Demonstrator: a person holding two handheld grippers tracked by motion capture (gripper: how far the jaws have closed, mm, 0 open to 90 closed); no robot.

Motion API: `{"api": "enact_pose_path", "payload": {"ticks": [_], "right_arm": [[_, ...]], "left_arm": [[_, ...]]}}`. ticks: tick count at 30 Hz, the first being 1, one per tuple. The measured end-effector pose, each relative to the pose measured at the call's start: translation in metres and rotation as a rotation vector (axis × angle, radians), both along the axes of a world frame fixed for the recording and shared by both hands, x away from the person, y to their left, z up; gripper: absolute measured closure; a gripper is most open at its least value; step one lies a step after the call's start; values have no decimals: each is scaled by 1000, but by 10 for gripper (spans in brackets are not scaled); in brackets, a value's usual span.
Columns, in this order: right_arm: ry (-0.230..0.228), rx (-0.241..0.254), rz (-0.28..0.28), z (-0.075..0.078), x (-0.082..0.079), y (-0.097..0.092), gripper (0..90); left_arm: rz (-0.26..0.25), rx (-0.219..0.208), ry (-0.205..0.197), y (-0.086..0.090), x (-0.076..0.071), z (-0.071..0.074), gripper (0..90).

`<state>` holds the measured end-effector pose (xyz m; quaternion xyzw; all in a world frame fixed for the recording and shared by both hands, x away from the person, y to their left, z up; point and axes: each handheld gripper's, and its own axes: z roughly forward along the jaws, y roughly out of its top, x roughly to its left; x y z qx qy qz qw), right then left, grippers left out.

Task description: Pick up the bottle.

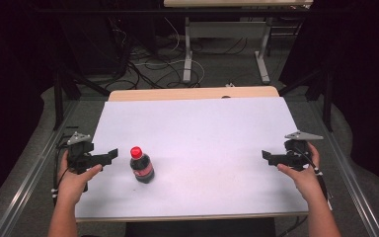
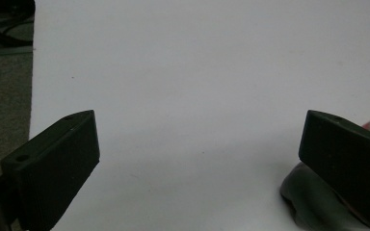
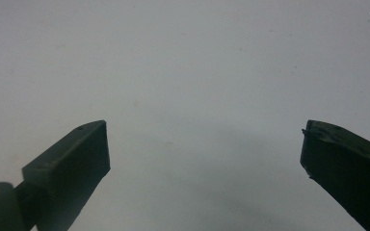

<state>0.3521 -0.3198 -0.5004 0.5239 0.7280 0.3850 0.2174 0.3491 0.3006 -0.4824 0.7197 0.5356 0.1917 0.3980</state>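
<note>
Nothing gripped, both my jaws spread wide: my left gripper [image 1: 112, 155] sits just beside the upright cola bottle [image 1: 141, 166] on the white table sheet [image 1: 197, 133], my right gripper [image 1: 266, 156] well apart, so next looks like closing left on the bottle.

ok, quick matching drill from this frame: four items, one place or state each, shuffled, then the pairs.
Items:
1. bottle
2. left gripper
3. right gripper
4. white sheet

Places/states:
A. open, at the table's right edge, nothing between its fingers
B. covers most of the tabletop
C. upright, red cap, on the sheet's left part
D. open, just left of the bottle, not touching it

Pairs: 1-C, 2-D, 3-A, 4-B
</note>
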Motion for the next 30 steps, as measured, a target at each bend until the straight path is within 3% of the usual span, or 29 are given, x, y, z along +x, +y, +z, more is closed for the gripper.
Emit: {"api": "enact_pose_path", "payload": {"ticks": [2,7,8,9,10,14,21,26,30], "right_arm": [[-3,2,12,4,-1,0,54],[-1,-13,18,11,-5,0,70],[-1,-13,18,11,-5,0,70],[-11,-8,31,11,-5,1,75],[-8,-6,34,11,-5,2,80],[-10,-7,41,11,-5,6,87],[-46,-15,68,15,-8,13,119],[-37,-5,88,15,-9,18,142],[-35,-11,102,13,-8,23,143]], "left_arm": [[-15,-13,-7,0,-4,8,8],[-56,22,-12,-2,-12,22,14],[-54,33,-30,-3,-14,24,14],[-61,59,-23,-4,-17,27,14],[-53,80,-54,-7,-24,32,14],[-95,38,-72,-11,-37,39,14],[-168,-8,-82,-22,-45,38,13],[-193,11,-85,-28,-42,33,13],[-260,12,-78,-38,-40,26,13]]}}
